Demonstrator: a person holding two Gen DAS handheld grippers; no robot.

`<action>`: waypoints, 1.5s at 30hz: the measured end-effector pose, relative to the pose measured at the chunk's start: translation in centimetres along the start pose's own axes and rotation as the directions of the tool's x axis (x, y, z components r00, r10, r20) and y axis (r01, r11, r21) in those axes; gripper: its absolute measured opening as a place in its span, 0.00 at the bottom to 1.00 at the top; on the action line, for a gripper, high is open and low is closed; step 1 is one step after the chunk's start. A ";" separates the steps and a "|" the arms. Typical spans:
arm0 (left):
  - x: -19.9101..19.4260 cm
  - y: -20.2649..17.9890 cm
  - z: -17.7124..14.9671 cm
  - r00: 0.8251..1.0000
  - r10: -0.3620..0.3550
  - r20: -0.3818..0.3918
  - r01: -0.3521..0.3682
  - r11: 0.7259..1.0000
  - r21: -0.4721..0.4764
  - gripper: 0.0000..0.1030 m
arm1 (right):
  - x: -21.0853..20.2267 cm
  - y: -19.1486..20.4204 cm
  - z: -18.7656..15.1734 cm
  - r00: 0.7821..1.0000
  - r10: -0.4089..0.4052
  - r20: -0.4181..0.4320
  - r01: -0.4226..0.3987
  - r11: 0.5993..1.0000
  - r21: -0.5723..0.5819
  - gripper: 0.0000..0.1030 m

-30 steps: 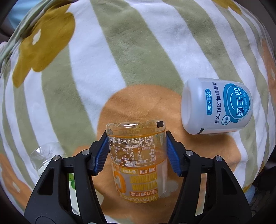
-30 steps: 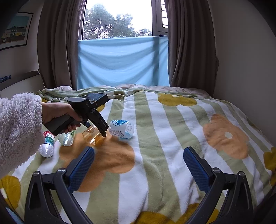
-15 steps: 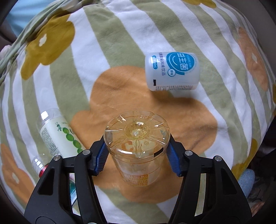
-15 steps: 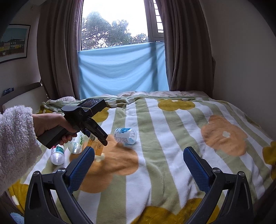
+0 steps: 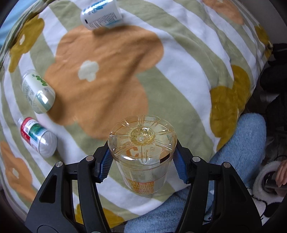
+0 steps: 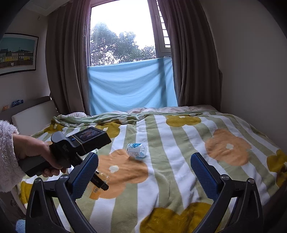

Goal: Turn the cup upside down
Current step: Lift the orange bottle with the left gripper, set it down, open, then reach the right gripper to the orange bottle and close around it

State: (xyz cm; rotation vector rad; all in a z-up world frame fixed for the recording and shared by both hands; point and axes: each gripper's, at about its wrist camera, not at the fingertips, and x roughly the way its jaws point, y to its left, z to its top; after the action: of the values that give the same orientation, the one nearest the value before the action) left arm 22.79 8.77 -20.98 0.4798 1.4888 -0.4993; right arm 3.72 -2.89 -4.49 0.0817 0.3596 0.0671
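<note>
Left wrist view showed the left hand-held gripper (image 5: 142,166) clamped on a clear amber-tinted cup (image 5: 142,154), its blue pads (image 5: 105,165) pressed against the cup's sides. The cup sat base-up toward the camera, its petal-moulded bottom uppermost and its orange printed label lower down, held above the near edge of a bed (image 5: 179,75) covered in a green-and-white striped blanket with orange and mustard flowers. Three bottles lay on their sides on the blanket: a white bottle with a blue label (image 5: 101,15) at the far side, a bottle with a green-dotted label (image 5: 37,91) to the left, and a bottle with a red and green label (image 5: 36,137) nearer the camera on the left. A light blue fleece (image 5: 238,161) lay below the bed's edge.

Right wrist view showed the right hand-held gripper (image 6: 143,173) with its jaws spread wide and nothing between them, hovering over the bed (image 6: 179,152). A hand (image 6: 34,154) in a fluffy white sleeve gripped the left tool at the left of frame, with the cup (image 6: 97,188) partly hidden behind the right gripper's blue pad. The white bottle (image 6: 136,149) lay mid-bed, before a window with brown curtains.
</note>
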 end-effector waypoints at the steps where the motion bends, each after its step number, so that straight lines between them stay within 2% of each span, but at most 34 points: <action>1: 0.7 -0.2 -0.2 1.000 0.005 -0.015 -0.005 1.000 0.002 0.55 | -0.2 0.0 0.0 1.000 0.003 0.001 -0.003 1.000 0.003 1.00; 7: 5.0 0.7 0.1 0.998 0.025 -0.057 -0.028 0.998 -0.059 0.55 | -0.9 -0.3 -0.4 1.000 0.000 -0.002 0.000 1.000 0.007 1.00; 10: 5.7 0.9 0.5 0.998 0.050 -0.038 -0.053 0.996 -0.073 0.57 | -0.6 -0.8 -0.4 1.000 -0.012 -0.008 0.012 1.000 0.007 1.00; 11: 5.8 0.9 0.6 0.996 0.076 -0.036 -0.078 0.995 -0.066 0.67 | -0.9 -0.9 -0.5 1.000 -0.016 -0.008 0.016 1.000 0.009 1.00; 12: 5.8 0.7 0.6 0.994 0.107 -0.026 -0.109 0.992 -0.056 0.85 | -0.8 -1.0 -0.5 1.000 -0.019 -0.010 0.019 1.000 0.011 1.00; 14: 5.4 0.5 0.5 0.991 0.135 0.014 -0.135 0.990 -0.040 1.00 | -0.5 -1.3 -0.6 1.000 -0.024 -0.016 0.024 1.000 0.018 1.00; 21: 2.2 1.2 -1.5 0.986 0.100 0.134 -0.085 0.990 -0.113 1.00 | -0.3 -1.7 -1.0 0.999 -0.011 -0.040 0.012 0.999 0.032 1.00; 23: 0.8 1.4 -3.1 0.979 0.084 0.184 -0.056 0.987 -0.153 1.00 | -0.4 -1.5 -0.7 0.999 -0.003 -0.038 0.004 1.000 0.025 1.00; 25: -0.9 2.0 -5.2 0.966 0.083 0.246 -0.035 0.981 -0.193 1.00 | -0.4 -1.3 -0.3 0.998 0.021 -0.051 -0.020 1.000 0.022 1.00; 27: -2.6 2.4 -7.6 0.943 0.112 0.312 -0.037 0.971 -0.235 1.00 | 0.1 -1.1 0.3 0.994 0.059 -0.094 -0.057 0.998 0.024 1.00; 29: -4.1 1.9 -9.8 0.913 0.152 0.378 -0.039 0.956 -0.290 1.00 | 0.7 -0.8 0.6 0.986 0.092 -0.138 -0.089 0.996 0.031 1.00; 34: -6.5 2.1 -15.2 0.841 0.186 0.507 0.044 0.912 -0.407 1.00 | 2.4 0.2 0.8 0.945 0.205 -0.253 -0.177 0.976 0.130 1.00; 38: -7.5 1.3 -18.9 0.764 0.264 0.589 0.054 0.883 -0.465 1.00 | 4.5 1.3 0.9 0.896 0.295 -0.332 -0.231 0.948 0.218 1.00; 41: -8.3 0.8 -21.3 0.696 0.318 0.644 0.059 0.868 -0.493 1.00 | 6.5 2.2 0.5 0.855 0.330 -0.400 -0.233 0.934 0.272 1.00; 43: -8.6 0.4 -22.5 0.652 0.343 0.676 0.065 0.863 -0.501 1.00 | 8.0 2.9 0.1 0.820 0.357 -0.448 -0.232 0.922 0.310 1.00; 45: -8.7 0.2 -23.4 0.617 0.346 0.707 0.078 0.867 -0.493 1.00 | 9.6 3.5 -0.6 0.781 0.392 -0.487 -0.229 0.904 0.360 1.00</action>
State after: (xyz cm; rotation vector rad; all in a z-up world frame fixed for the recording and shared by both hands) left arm 3.84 22.82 -12.95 -0.0561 0.6486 -0.1390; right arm 12.27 1.35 -8.05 0.4158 0.9378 0.3806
